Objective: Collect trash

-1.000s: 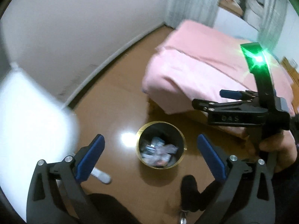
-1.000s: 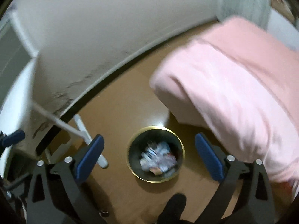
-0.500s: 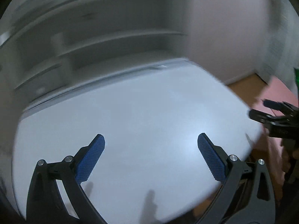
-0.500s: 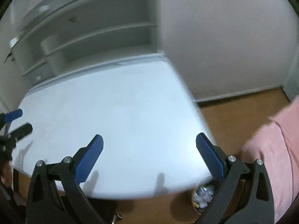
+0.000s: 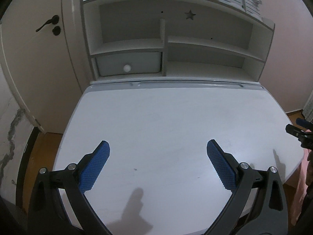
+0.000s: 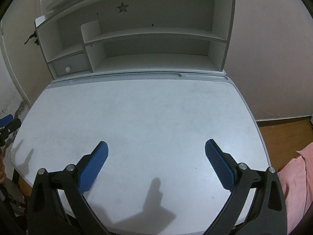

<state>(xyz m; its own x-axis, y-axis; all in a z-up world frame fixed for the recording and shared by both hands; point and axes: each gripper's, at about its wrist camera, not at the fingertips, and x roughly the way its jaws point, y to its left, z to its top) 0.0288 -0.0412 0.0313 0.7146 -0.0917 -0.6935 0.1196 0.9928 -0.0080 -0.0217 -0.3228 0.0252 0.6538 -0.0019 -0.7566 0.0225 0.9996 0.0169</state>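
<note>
My left gripper [image 5: 158, 152] is open and empty, held above the front of a white desk [image 5: 176, 117]. My right gripper [image 6: 156, 152] is also open and empty above the same desk [image 6: 137, 107]. The right gripper's tips [image 5: 297, 129] show at the right edge of the left wrist view, and the left gripper's tips [image 6: 7, 125] at the left edge of the right wrist view. No trash and no bin are in view now. The desk top shows only faint marks and the grippers' shadows.
A white shelf unit [image 5: 166, 45] with a small drawer [image 5: 128, 64] stands at the back of the desk. A door with a black handle [image 5: 48, 24] is to the left. A pink bed [image 6: 297, 186] and wooden floor [image 6: 283, 129] lie to the right.
Both grippers swung up from over the trash bin on the floor to face the white desk and shelves. The bin has left both views. Both stayed open.
</note>
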